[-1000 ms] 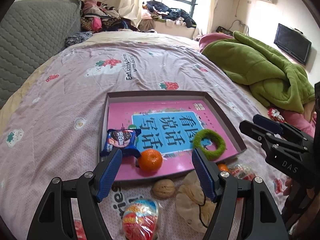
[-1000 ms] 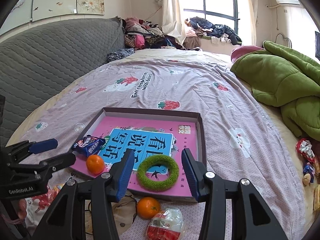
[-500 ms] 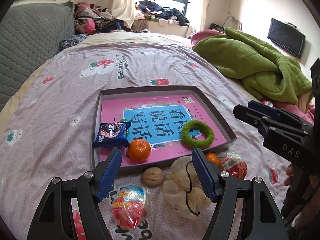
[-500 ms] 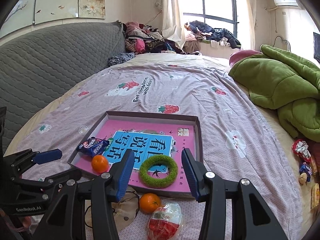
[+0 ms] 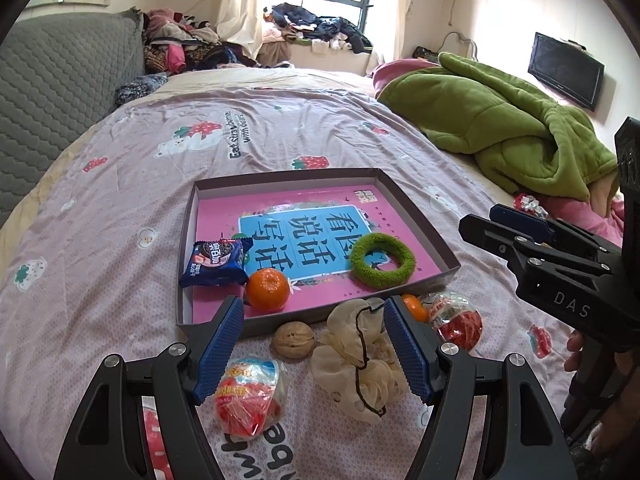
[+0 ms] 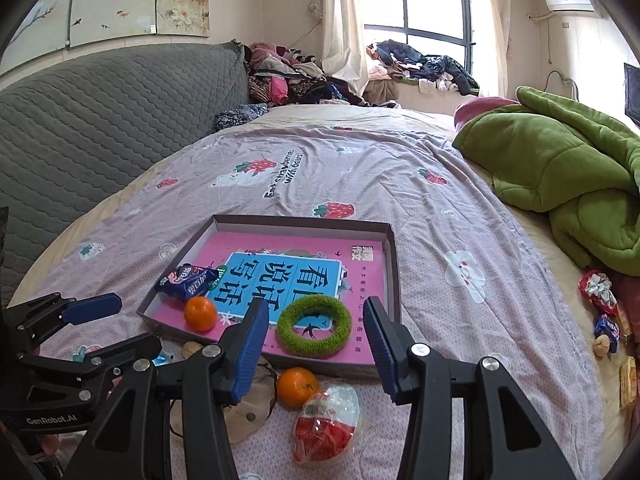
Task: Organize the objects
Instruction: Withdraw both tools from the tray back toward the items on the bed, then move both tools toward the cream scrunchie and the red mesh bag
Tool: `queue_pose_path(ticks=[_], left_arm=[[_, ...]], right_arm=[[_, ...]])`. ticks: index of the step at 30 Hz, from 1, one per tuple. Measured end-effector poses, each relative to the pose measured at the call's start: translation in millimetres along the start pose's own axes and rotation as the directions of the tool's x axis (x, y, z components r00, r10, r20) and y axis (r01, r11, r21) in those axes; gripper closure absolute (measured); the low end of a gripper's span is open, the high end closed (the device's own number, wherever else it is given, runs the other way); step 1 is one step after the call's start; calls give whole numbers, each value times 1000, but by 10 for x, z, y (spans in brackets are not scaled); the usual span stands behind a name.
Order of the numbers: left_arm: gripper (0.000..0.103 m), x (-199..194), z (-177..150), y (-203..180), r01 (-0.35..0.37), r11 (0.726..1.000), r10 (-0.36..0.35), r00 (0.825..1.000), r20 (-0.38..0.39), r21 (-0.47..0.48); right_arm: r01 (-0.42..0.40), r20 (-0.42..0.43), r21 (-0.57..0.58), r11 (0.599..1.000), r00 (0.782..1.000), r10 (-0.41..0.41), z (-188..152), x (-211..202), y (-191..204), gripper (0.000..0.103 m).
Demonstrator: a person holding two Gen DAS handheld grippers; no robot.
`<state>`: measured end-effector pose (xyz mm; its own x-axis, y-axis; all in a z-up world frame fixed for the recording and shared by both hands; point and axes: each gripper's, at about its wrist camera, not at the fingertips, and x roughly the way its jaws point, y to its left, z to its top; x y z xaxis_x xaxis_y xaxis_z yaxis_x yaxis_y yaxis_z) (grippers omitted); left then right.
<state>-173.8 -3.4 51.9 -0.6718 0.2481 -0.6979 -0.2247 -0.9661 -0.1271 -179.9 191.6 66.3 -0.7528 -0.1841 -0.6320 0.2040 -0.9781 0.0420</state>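
Left tool [image 5: 314,346] agape, empty, above walnut [image 5: 292,339]; right tool [image 6: 314,342] agape, empty, above green ring [image 6: 314,331].

Bright daylight from the blown-out window [image 6: 416,12], soft shadows, sharp focus, heavy fisheye curvature, dark corners.

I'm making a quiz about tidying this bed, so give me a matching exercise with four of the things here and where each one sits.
Things:
1. green ring
2. walnut
3. blue snack packet
4. cream cloth pouch

Places:
A. in the box, left near corner
B. on the bedsheet, just outside the box's near wall
C. in the box, right near side
D. on the bedsheet, right of the walnut

Pairs: 1-C, 2-B, 3-A, 4-D
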Motion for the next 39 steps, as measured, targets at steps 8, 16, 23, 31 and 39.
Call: queue_pose_path(ticks=[8, 16, 23, 31, 39], left_arm=[[29, -63, -78, -53, 11, 1000, -11, 1000, -3, 9], [29, -103, -168, -99, 13, 1000, -13, 1000, -12, 13], [29, -106, -246, -129, 22, 1000, -22, 999, -27, 11], [29, -73, -325, -199, 31, 999, -30, 998, -46, 27], [29, -41, -393, -190, 25, 999, -23, 998, -65, 23]], right_arm=[[6, -8, 4, 1000, 1000, -6, -96, -63, -31, 54], [8, -19, 7, 1000, 1000, -7, -173, -101, -52, 54], [10, -29, 10, 1000, 1000, -9, -240, -117, -73, 54], [10, -46, 10, 1000, 999, -9, -312, -120, -88, 54], [7, -56, 13, 1000, 998, -7, -355, -112, -92, 54]])
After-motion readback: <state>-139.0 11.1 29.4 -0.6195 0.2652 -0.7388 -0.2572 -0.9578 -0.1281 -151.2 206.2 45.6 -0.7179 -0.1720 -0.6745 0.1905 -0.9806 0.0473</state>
